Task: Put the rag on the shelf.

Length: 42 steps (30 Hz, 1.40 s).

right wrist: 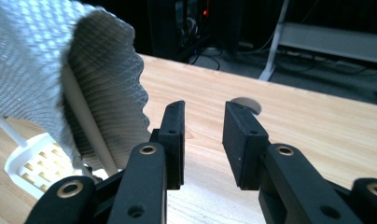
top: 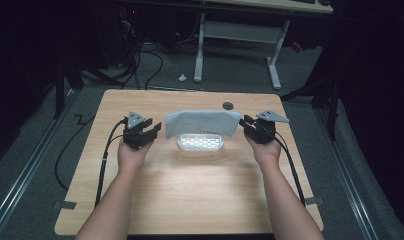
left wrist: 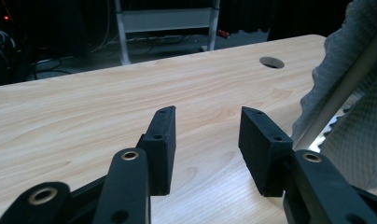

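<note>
Left gripper [top: 151, 131] and right gripper [top: 246, 123] (both agape) flanking cloth [top: 202, 122]

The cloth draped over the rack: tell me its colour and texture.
The cloth is grey with a fine diamond weave, clearest in the right gripper view.

My high camera looks forward and down on the whole wooden surface [top: 190, 200] from my near edge. The left tool [left wrist: 207, 140] camera sits low and close, facing the far edge and the round hole [left wrist: 272, 62]. The right tool [right wrist: 203, 140] camera also sits low. All three views share the grey cloth [top: 202, 122] over the white rack [top: 201, 143].
</note>
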Available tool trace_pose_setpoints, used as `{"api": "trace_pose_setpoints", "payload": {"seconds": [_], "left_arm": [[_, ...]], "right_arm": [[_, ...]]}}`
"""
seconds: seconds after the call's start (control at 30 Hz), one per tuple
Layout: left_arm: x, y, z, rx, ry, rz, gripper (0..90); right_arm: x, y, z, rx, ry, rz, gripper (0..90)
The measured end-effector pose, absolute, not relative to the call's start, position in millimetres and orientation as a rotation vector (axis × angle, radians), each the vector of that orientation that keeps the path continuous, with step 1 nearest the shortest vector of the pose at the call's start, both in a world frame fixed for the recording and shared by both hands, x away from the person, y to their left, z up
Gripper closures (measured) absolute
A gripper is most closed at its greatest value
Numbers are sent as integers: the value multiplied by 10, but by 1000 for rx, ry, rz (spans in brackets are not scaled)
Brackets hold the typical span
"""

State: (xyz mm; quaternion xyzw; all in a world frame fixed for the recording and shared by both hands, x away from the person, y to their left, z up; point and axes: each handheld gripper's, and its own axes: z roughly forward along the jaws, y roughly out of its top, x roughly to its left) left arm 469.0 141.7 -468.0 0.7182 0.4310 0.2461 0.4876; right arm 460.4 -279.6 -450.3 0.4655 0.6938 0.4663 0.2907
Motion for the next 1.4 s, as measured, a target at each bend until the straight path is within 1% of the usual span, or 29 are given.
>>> {"api": "trace_pose_setpoints", "payload": {"seconds": [0.2,0.37,0.5,0.57,0.73,0.8,1.0,1.07,1.2,1.27,1.3,1.33,1.4], "left_arm": [[4532,1500,-4666,1766,1037,618,550],[4322,1567,-4671,1782,996,636,526],[4114,1667,-4670,1766,980,617,516],[4023,1706,-4663,1764,970,606,510],[3735,1764,-4677,1800,945,565,477],[3613,1760,-4716,1822,939,554,460],[3357,1566,-4905,1937,912,430,430],[3265,1476,-4945,1960,889,422,407],[3098,1290,-5090,1995,869,358,415],[2978,1205,-5184,2018,841,376,419],[2941,1161,-5205,2040,816,352,435],[2923,1117,-5209,2072,786,312,421],[2872,1057,-5217,2099,753,345,399]], "right_arm": [[4446,-2875,-4494,1262,1846,1269,657],[4268,-2847,-4469,1209,1899,1197,594],[4092,-2840,-4434,1171,1914,1187,556],[4002,-2833,-4401,1151,1920,1177,551],[3726,-2826,-4354,1111,1907,1226,532],[3609,-2813,-4371,1120,1921,1226,503],[3253,-2729,-4563,1133,1979,1203,413],[3140,-2686,-4651,1123,2002,1189,401],[2967,-2563,-4861,1145,2056,1131,393],[2901,-2494,-4964,1165,2083,1103,386],[2846,-2459,-5026,1164,2089,1093,391],[2788,-2426,-5083,1141,2097,1076,408],[2736,-2367,-5103,1062,2165,1042,377]]}}
